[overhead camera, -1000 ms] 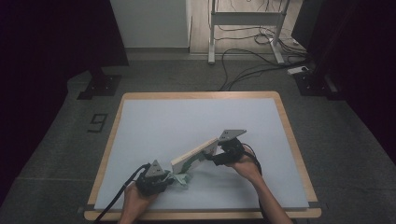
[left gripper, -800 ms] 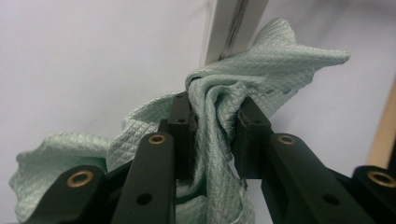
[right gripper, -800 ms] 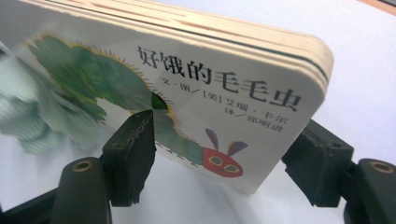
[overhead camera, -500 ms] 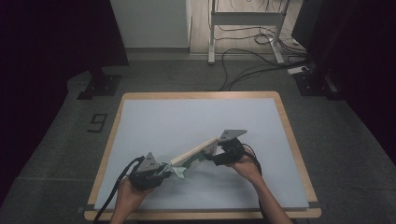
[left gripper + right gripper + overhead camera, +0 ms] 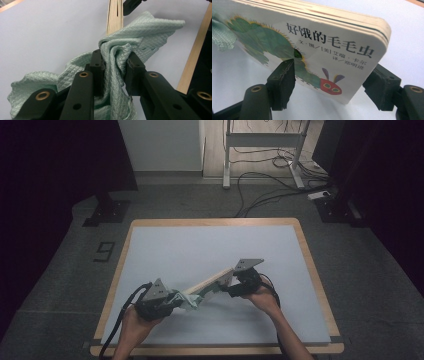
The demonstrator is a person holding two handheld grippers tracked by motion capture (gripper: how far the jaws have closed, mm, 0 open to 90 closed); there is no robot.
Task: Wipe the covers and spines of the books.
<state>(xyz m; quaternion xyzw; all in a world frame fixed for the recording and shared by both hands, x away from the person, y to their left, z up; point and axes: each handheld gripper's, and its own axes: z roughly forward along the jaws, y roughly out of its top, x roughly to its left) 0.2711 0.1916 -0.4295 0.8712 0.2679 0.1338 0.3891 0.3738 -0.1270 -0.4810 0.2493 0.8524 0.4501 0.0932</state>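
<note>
A: Right gripper [image 5: 332, 82] is clamped across the board book [image 5: 317, 47], holding it tilted up off the table [image 5: 210, 240] near the front middle. Left gripper [image 5: 113, 65] is pinched tight on the bunched green cloth [image 5: 120, 50] at the book's lower left end.

B: I'd keep the book steady and wipe along the cover, pressing lightly so it doesn't twist loose.
</note>
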